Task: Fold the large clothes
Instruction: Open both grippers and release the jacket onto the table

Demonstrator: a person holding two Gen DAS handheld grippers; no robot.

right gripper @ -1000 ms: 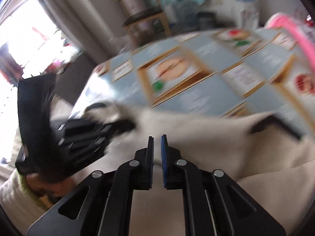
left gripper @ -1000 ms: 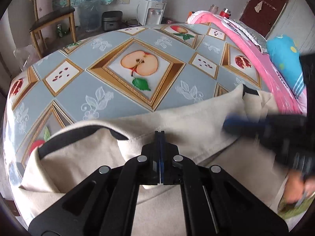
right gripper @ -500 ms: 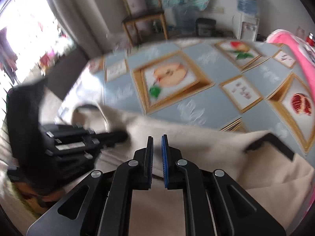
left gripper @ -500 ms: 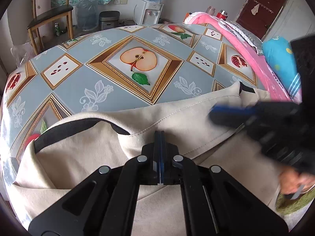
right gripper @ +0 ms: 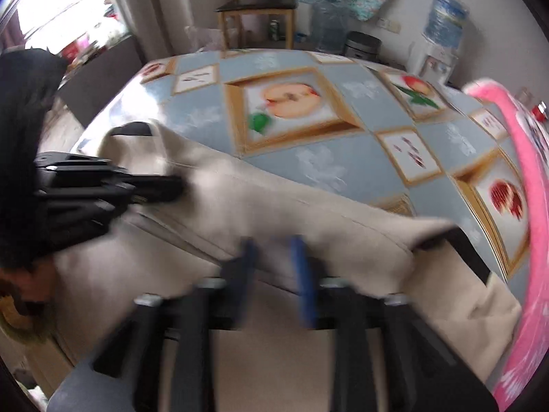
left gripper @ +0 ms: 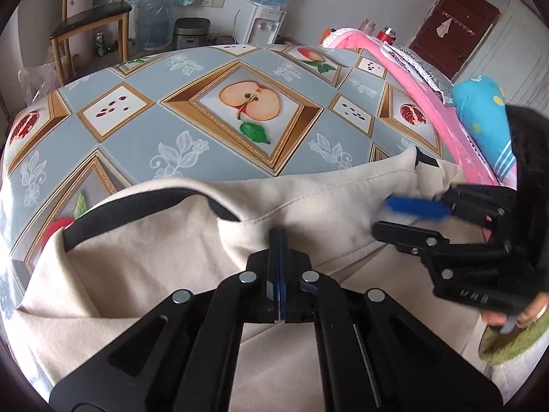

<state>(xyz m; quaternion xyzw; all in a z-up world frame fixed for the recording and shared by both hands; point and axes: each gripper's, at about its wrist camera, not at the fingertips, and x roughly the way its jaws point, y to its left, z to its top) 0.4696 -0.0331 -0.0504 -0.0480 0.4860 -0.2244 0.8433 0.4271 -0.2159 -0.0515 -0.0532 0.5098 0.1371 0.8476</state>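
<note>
Left tool (left gripper: 278, 237) stays pinched flat on the beige, black-trimmed cloth garment (left gripper: 144, 267), anchoring the fold; right tool (left gripper: 394, 218) is opening, releasing the cloth.

The right gripper (right gripper: 274, 267) is springing open over the beige garment's (right gripper: 308, 213) folded edge, lower centre of frame.

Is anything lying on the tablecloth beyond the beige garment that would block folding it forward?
Nothing visible does. The tablecloth beyond the beige garment looks bare in both views. The pink blanket lies along the side, clear of the fold path.
</note>
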